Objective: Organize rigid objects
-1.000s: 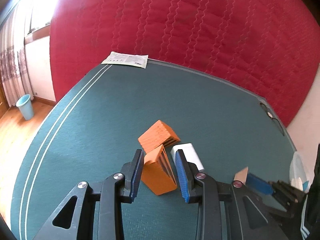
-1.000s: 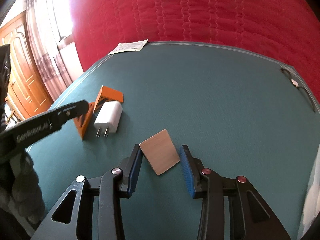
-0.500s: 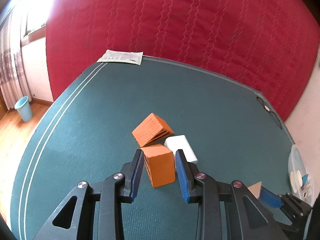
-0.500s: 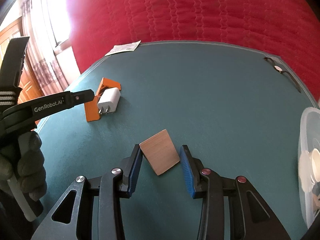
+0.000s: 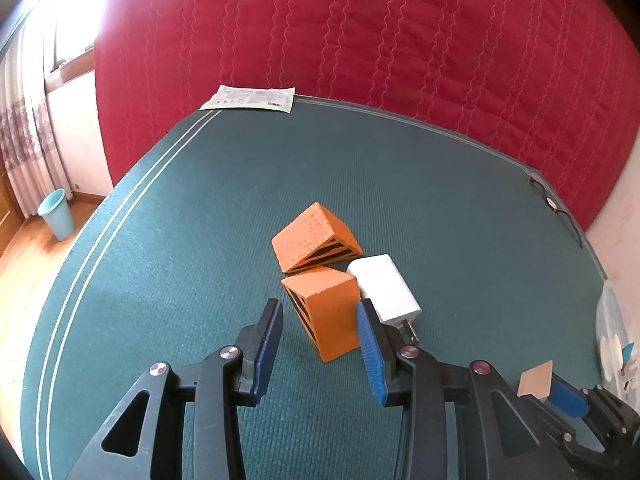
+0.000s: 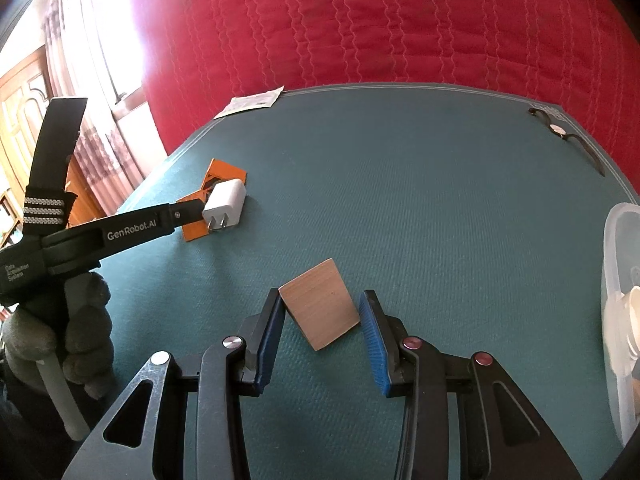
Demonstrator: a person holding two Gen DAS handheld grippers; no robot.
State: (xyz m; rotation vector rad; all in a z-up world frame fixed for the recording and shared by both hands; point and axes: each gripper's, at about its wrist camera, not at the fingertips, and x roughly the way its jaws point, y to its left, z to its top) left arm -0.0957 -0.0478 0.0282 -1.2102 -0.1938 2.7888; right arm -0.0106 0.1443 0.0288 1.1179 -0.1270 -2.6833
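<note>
In the left wrist view my left gripper (image 5: 319,322) stands around an orange block (image 5: 326,312) on the green mat; the right pad touches it, a gap shows on the left. A second orange wedge (image 5: 314,243) and a white charger (image 5: 385,290) lie just beyond. In the right wrist view my right gripper (image 6: 321,312) holds a tilted wooden block (image 6: 320,306) between its pads above the mat. The left gripper's arm (image 6: 120,232) reaches the orange blocks (image 6: 196,228) and charger (image 6: 224,203) at left.
A clear plastic container (image 6: 616,308) sits at the mat's right edge. A paper leaflet (image 5: 250,98) lies at the far edge by the red quilt. A black cord (image 6: 568,136) lies at the far right corner. A blue bin (image 5: 56,220) stands on the floor.
The orange block between my left fingers has turned from a wedge-side view to a flat face and sits lower. The right gripper still holds the wooden block; the container came into view at right.
</note>
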